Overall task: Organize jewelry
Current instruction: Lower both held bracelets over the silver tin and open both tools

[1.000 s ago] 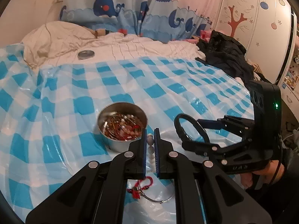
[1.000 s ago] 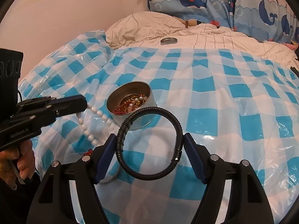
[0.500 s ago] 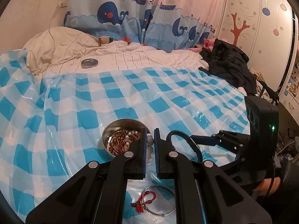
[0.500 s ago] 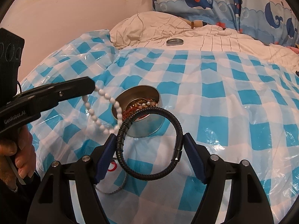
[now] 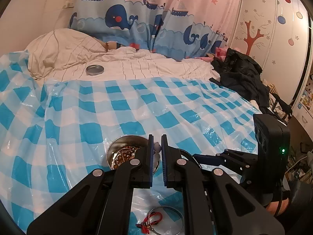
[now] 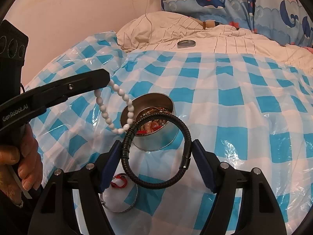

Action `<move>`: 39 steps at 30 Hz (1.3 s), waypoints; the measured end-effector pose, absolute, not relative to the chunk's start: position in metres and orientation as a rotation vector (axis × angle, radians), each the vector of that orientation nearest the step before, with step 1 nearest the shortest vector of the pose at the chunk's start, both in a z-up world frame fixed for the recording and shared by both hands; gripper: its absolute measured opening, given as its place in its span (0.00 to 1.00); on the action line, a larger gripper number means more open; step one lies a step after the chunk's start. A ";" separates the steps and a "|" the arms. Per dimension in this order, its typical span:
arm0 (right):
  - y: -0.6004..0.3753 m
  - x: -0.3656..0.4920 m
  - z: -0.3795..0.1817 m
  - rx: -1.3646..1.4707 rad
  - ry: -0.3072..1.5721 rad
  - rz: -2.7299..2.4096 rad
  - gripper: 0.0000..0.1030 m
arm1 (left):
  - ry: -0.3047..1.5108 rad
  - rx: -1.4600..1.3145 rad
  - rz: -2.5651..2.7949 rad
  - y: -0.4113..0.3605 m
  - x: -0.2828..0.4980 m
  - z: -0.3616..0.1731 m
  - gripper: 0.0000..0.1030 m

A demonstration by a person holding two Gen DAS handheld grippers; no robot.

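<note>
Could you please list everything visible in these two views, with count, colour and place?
tin: one, silver, on the cloth, full of jewelry
lid: one, silver, on the white bedding
pearl bracelet: one, white, hanging from the left gripper beside the tin
leather bracelet: one, black, in the right gripper
bangle: one, silver with red charm, on the cloth
cloth: one, blue-white check, over the bed
clothes: black pile, bed's right edge
left gripper: black, shut
right gripper: black, fingers blue
</note>
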State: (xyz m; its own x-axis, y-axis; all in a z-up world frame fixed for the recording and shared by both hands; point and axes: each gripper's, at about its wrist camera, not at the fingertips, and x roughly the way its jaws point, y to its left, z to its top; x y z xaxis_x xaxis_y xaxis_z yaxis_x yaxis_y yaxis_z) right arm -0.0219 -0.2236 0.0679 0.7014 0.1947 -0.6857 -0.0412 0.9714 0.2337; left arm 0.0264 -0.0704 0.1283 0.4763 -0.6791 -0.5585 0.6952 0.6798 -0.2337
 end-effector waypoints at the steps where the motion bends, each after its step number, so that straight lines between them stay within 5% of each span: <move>1: -0.224 -0.022 0.068 0.209 0.784 0.132 0.69 | 0.670 0.023 -0.837 -0.071 0.028 0.129 0.06; 21: -0.221 -0.010 0.069 0.221 0.796 0.129 0.69 | 0.837 -0.168 -0.726 -0.076 0.084 0.081 0.07; 24: -0.219 -0.008 0.069 0.204 0.797 0.125 0.69 | 0.855 -0.157 -0.686 -0.072 0.086 0.077 0.14; 28: -0.214 -0.003 0.071 0.180 0.790 0.121 0.69 | 0.811 -0.153 -0.640 -0.056 0.082 0.087 0.37; 39: -0.172 0.057 0.071 0.055 0.839 0.132 0.70 | 0.772 -0.193 -0.582 -0.008 0.076 0.106 0.52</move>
